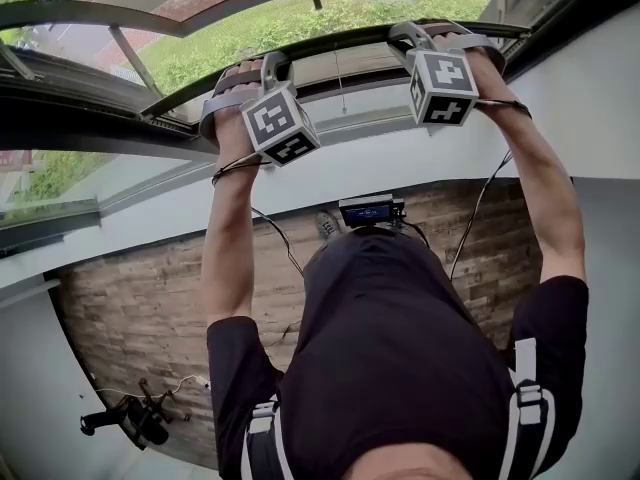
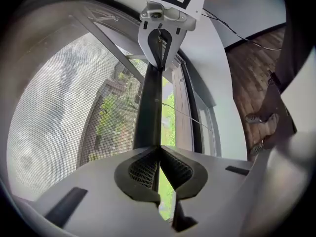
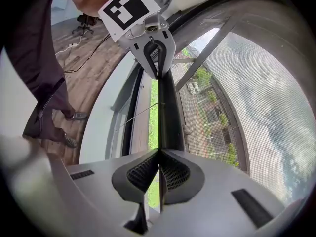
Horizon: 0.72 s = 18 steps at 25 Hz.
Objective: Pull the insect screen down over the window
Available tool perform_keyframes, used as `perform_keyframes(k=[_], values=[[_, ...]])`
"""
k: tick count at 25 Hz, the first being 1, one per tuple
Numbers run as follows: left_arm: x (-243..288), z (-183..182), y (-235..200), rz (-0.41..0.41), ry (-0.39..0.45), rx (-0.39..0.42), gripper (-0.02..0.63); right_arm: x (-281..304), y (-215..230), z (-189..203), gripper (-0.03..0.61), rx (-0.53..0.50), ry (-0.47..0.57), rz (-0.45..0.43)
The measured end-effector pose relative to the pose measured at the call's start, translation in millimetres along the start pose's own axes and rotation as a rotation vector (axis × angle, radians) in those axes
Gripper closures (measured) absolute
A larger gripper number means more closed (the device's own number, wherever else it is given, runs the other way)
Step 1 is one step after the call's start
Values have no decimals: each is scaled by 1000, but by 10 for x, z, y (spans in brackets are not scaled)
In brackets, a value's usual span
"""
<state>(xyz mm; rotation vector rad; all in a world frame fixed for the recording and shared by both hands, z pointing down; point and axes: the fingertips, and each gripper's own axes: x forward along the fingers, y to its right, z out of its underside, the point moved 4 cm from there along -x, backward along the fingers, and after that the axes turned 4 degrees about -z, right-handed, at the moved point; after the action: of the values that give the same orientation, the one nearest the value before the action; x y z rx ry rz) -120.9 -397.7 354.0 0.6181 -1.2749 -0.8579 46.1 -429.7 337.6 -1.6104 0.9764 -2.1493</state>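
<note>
Window screen in hand: the left claw is all but closed, its ribbed pads pinched on the near edge of the dark bar that ends the insect screen. The right claw is likewise nearly closed and nips the same bar farther to the right. In each claw's own view the bar runs straight off to the other claw, and the two are set well apart along it.

The screen's grey mesh fills the far side of the bar, with trees, buildings and a cloudy sky showing through it. On the near side of the bar lies an uncovered strip of the window. Green grass, a brown ledge and a thin taut cord show there, ahead of the dark lower frame and the white wall under it. The bar stands apart from that lower frame.

From the head camera, the person's left hand and right hand are up at arm's length on the bar, and each claw's black-and-white marker cube faces the camera. Below, a wooden floor runs along the wall, with cables across it and a black office chair at the near left.
</note>
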Motion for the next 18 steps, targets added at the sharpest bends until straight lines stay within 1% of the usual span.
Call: perform_keyframes(k=[3, 6, 11, 15, 18], values=[[77, 6, 109, 18, -5, -14, 591, 88, -80, 31, 557, 8, -9, -7], [113, 27, 183, 30, -9, -8, 591, 153, -155, 34, 557, 15, -11, -16], [228, 90, 457, 89, -15, -26, 591, 331, -399, 53, 557, 32, -17, -68], [318, 126, 570, 95, -24, -27, 591, 416, -514, 61, 557, 48, -31, -90], [352, 127, 595, 93, -29, -26, 591, 442, -531, 73, 557, 52, -38, -91]])
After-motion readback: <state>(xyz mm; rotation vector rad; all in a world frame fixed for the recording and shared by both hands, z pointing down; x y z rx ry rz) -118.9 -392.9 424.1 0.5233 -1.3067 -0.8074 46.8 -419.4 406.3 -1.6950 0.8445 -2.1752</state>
